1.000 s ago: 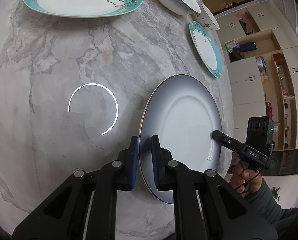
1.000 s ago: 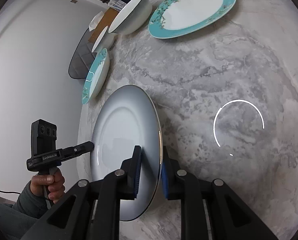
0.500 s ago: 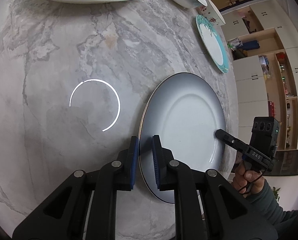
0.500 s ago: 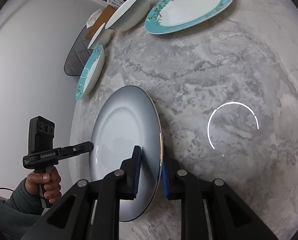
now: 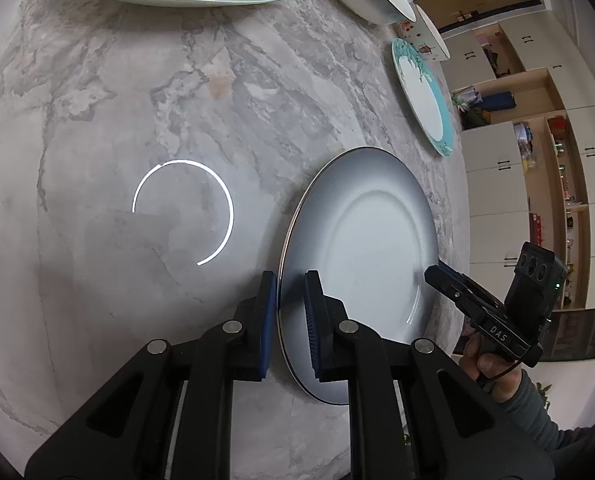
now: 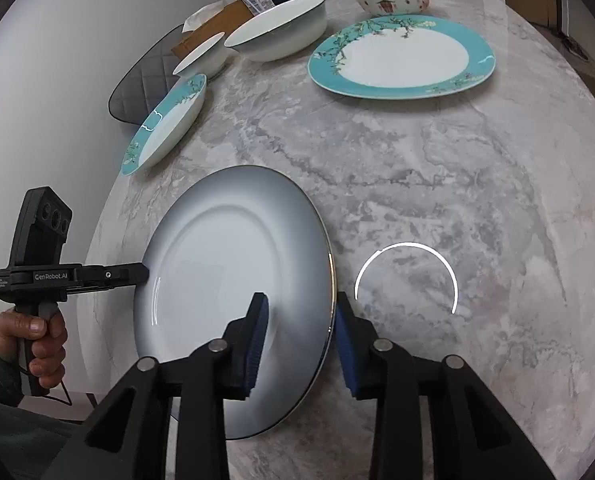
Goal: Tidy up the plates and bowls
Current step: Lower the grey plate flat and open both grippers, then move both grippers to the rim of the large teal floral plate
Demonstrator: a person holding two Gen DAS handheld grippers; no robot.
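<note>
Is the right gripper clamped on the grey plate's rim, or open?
Open. The right gripper has just been opening: its fingers straddle the grey plate rim with visible gaps on both sides.

Each camera sits just behind its own claw and looks steeply down along the fingers at the marble tabletop (image 5: 177, 80), close to it. The left wrist view faces across toward the right claw (image 5: 433, 272); the right wrist view faces back toward the left claw (image 6: 143, 272). Both share the grey plate (image 5: 369, 248) (image 6: 225, 256) between them and the teal-rimmed plates farther off.
</note>
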